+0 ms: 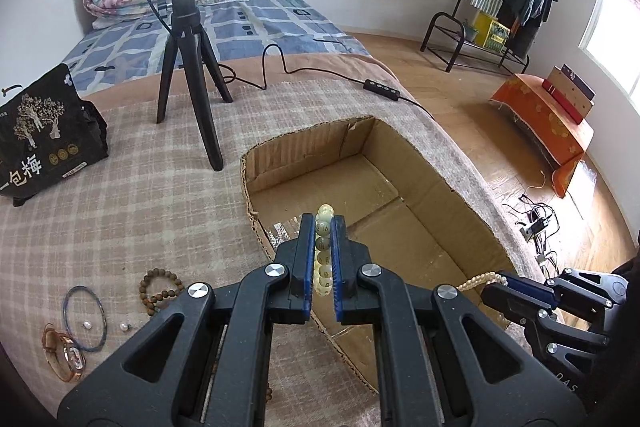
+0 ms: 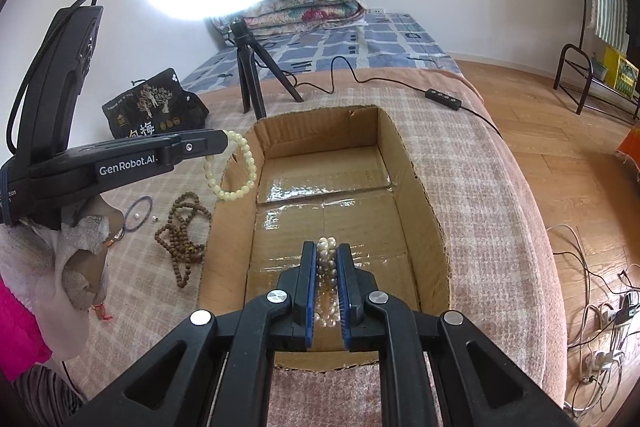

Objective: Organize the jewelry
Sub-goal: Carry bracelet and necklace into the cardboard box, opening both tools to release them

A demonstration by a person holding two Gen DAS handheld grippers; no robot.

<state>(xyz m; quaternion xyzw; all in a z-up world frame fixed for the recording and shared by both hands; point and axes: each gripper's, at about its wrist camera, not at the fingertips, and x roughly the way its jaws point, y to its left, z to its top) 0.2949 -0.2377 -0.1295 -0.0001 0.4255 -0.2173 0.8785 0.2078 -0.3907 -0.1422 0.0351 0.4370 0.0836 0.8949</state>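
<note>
Left gripper (image 1: pixel 323 259) clamped on pale bead bracelet (image 2: pixel 231 167); right gripper (image 2: pixel 328 281) clamped on pearl bracelet (image 2: pixel 327 267). Both are held over the cardboard box (image 2: pixel 420 187), nothing seen inside. Step judged: drop-off; jaws to be opened next. Left on blanket (image 1: pixel 140 187): one wooden bead string (image 2: pixel 182 239), one blue bangle (image 1: pixel 85 319), one watch (image 1: pixel 64 355), two loose pearls (image 1: pixel 126 327).

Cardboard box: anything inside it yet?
The cardboard box shows only bare taped floor. The right gripper with its pearl strand hides the near floor; the left gripper holds the pale bead bracelet near its left wall.
</note>
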